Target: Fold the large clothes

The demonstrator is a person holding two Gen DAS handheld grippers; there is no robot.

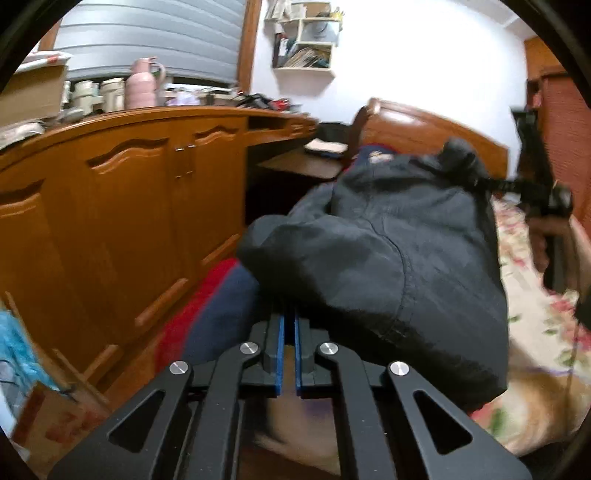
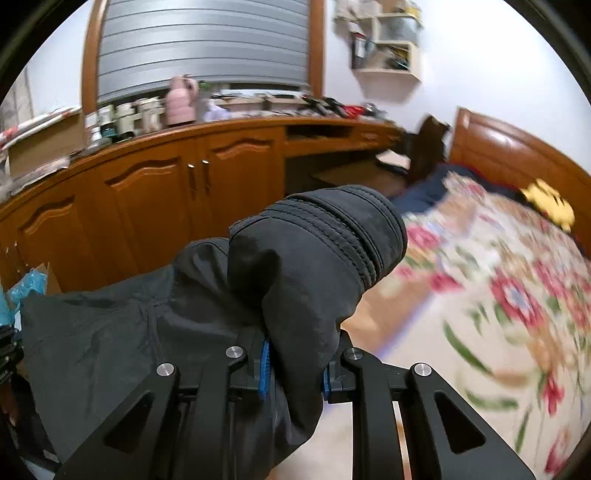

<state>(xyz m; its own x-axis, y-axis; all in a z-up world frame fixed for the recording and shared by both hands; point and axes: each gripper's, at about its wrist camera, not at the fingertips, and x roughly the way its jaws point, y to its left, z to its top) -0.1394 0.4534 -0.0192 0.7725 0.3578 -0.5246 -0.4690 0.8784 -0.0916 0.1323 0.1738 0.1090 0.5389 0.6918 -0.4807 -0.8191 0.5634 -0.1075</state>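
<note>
Wooden cabinets (image 1: 122, 206) with curved door panels fill the left of both views, their top crowded with jars and a pink flask (image 1: 143, 84) under a grey slatted blind (image 1: 155, 33). At the far lower left of the left wrist view sits a cardboard box (image 1: 48, 424) with something blue above it. Moving toward the middle, a red and navy cloth (image 1: 210, 314) lies on the bed edge, and just below centre the left gripper (image 1: 289, 314) has its blue-lined jaws pressed nearly together, their tips hidden under the edge of the black jacket (image 1: 388, 240); whether fabric sits between them I cannot tell from here. That jacket hangs in a bulky, raised mass across the middle of this view, above the flowered bedspread (image 1: 535, 332). High on the white wall is a small shelf unit (image 1: 306, 37), and behind the jacket the wooden headboard (image 1: 424, 129). At the right edge, a person's hand (image 1: 550, 236) carries the right gripper, blurred, with a corner of the jacket drawn out to it. In the right wrist view, the right gripper (image 2: 295, 365) pinches a thick bunched fold of the jacket, the ribbed cuff (image 2: 347, 236) bulging up above the jaws at centre frame. Right of it the bedspread spreads out, smeared, with a yellow plush toy (image 2: 550, 206) near the headboard at upper right.
</note>
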